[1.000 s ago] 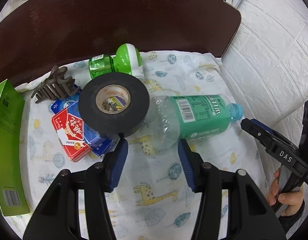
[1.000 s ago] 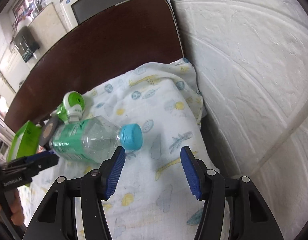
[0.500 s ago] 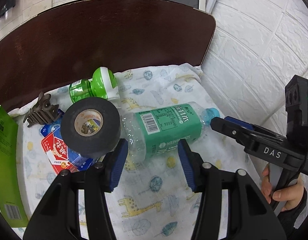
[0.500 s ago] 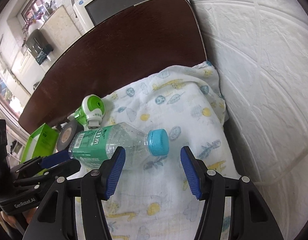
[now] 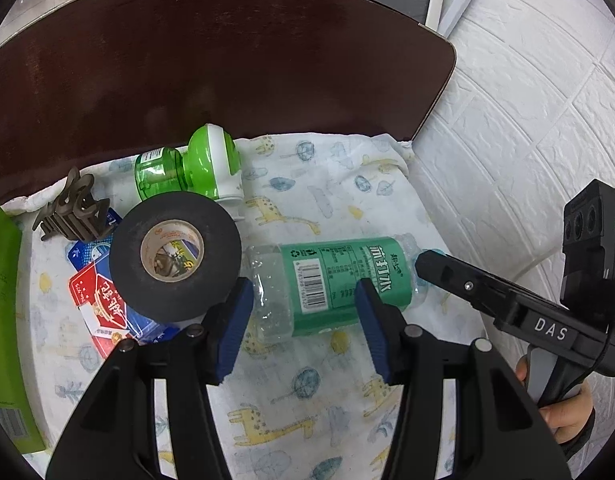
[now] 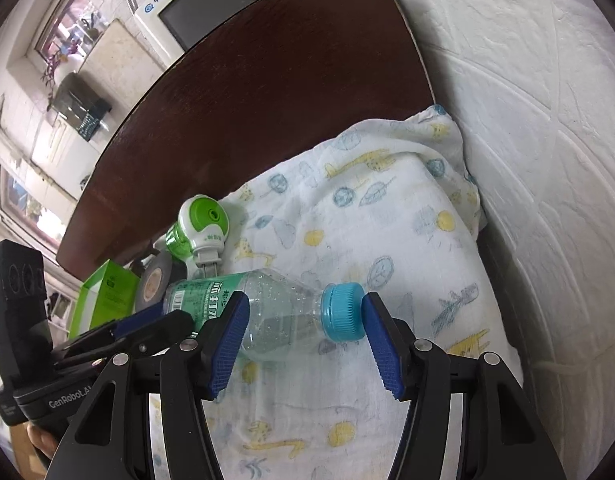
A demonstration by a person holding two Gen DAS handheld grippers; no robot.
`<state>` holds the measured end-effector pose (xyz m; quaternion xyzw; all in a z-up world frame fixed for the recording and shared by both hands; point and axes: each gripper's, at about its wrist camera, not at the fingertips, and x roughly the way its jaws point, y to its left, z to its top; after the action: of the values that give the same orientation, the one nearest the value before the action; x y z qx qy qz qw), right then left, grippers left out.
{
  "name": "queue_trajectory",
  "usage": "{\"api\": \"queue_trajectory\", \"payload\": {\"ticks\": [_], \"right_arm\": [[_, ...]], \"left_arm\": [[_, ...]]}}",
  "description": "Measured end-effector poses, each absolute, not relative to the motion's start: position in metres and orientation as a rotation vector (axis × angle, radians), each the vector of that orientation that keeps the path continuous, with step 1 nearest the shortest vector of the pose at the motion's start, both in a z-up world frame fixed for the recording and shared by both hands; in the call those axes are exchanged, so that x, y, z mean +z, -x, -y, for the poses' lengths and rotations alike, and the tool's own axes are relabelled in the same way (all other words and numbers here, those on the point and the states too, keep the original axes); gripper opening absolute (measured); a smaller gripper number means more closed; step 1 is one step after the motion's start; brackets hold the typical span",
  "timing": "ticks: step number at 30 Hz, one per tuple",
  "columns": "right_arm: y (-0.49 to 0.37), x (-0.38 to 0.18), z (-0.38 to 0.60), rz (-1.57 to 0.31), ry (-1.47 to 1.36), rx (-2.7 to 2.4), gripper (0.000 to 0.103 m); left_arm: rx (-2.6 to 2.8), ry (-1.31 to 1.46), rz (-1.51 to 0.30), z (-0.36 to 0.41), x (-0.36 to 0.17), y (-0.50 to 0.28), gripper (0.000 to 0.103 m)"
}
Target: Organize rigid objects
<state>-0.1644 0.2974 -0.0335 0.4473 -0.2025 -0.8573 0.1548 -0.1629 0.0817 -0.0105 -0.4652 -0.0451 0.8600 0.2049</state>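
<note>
Between the parted fingers of the right gripper (image 6: 303, 338) lies the bottle (image 6: 267, 312), neck and cap untouched; seemingly empty, light, crushable and slick, it is best taken at the stiffer neck.

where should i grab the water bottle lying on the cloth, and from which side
Grip the water bottle across its labelled middle, coming down from above with the fingers either side of its width. It lies flat on the cloth, so its round sides are exposed. The tape roll sits close by its base; the blue cap end is narrower.
</note>
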Motion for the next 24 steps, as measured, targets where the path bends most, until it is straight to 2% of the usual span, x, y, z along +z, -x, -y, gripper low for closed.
{"api": "queue_trajectory", "payload": {"ticks": [4,15,24], "right_arm": [[0.154,-0.031,-0.294,0.583,-1.272,-2.482,0.06],[0.123,0.01,-0.277,0.506,-1.12,-2.582,0.06],[0.111,0.048,-0.227,0.466,-0.995,-2.52,0.06]], "left_arm": [[2.437,1.244,0.051,-0.082,-0.006,0.152,0.052],[2.481,1.116,0.082,-0.059,0.031,0.124,0.055],[2.634,0.978,0.084,0.006,0.07,0.097,0.055]]}}
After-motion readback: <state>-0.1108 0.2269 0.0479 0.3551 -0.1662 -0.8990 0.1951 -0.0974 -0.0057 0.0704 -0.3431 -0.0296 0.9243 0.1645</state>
